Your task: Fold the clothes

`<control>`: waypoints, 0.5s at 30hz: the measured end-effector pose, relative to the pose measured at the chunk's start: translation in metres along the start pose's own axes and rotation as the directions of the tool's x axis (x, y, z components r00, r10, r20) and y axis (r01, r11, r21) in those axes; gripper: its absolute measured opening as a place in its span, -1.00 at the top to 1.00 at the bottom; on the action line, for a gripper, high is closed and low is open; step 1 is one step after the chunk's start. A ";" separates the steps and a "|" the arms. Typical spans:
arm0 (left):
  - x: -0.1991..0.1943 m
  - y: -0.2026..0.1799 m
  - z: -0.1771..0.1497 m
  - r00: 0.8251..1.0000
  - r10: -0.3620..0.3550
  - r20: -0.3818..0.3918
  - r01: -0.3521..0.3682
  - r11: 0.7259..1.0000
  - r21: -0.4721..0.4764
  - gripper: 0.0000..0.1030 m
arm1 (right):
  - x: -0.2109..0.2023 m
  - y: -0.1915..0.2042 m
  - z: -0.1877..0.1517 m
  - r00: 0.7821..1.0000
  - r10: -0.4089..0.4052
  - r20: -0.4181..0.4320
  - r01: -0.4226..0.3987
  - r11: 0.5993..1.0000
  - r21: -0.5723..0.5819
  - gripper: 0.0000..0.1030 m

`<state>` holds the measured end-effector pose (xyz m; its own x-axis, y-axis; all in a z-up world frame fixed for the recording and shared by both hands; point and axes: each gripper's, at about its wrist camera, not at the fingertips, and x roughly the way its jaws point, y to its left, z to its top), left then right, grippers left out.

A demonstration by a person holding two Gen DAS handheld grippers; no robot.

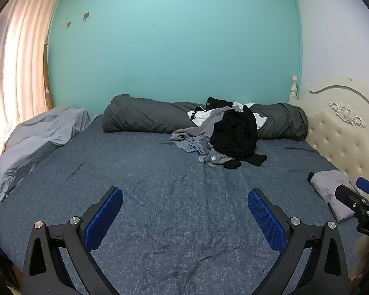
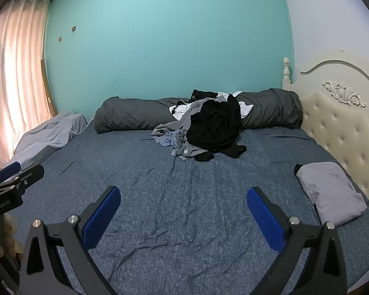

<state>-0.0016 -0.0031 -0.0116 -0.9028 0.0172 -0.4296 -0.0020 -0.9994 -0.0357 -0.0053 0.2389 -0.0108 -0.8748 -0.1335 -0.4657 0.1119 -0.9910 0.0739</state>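
A heap of unfolded clothes (image 1: 223,132) (image 2: 204,127), black, grey, blue and white, lies at the far side of the bed against a dark grey bolster (image 1: 145,118) (image 2: 132,118). A folded grey garment (image 1: 332,191) (image 2: 329,191) rests at the right, near the headboard. My left gripper (image 1: 184,194) hovers open over the blue sheet with nothing between its fingers. My right gripper (image 2: 184,194) also stands open and empty above the sheet, well short of the heap. Each gripper shows at the edge of the other's view.
A blue patterned sheet (image 1: 160,184) (image 2: 160,184) covers the bed. A light grey duvet (image 1: 37,142) (image 2: 49,132) is bunched at the left by pink curtains (image 1: 19,61). A cream tufted headboard (image 1: 339,135) (image 2: 339,118) bounds the right side; a teal wall stands behind.
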 end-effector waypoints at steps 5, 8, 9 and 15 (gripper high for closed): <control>-0.002 0.000 0.002 1.000 -0.004 -0.005 0.004 1.000 -0.001 -1.00 | -0.001 -0.002 0.001 1.000 -0.002 0.001 0.002 1.000 0.001 -1.00; -0.002 -0.001 0.005 1.000 -0.006 -0.011 0.006 1.000 -0.001 -1.00 | -0.001 -0.003 0.000 1.000 -0.004 0.000 0.004 1.000 0.005 -1.00; -0.002 -0.002 0.007 1.000 -0.005 -0.012 0.005 1.000 0.000 -1.00 | -0.001 -0.004 0.001 1.000 -0.003 -0.002 0.003 1.000 0.007 -1.00; -0.002 -0.003 0.009 1.000 -0.016 -0.018 0.016 1.000 -0.003 -1.00 | 0.000 -0.003 0.001 1.000 -0.002 -0.003 0.002 1.000 0.008 -1.00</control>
<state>-0.0040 -0.0009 -0.0025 -0.8946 0.0335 -0.4456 -0.0150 -0.9989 -0.0450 -0.0058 0.2423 -0.0102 -0.8736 -0.1313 -0.4686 0.1061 -0.9911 0.0799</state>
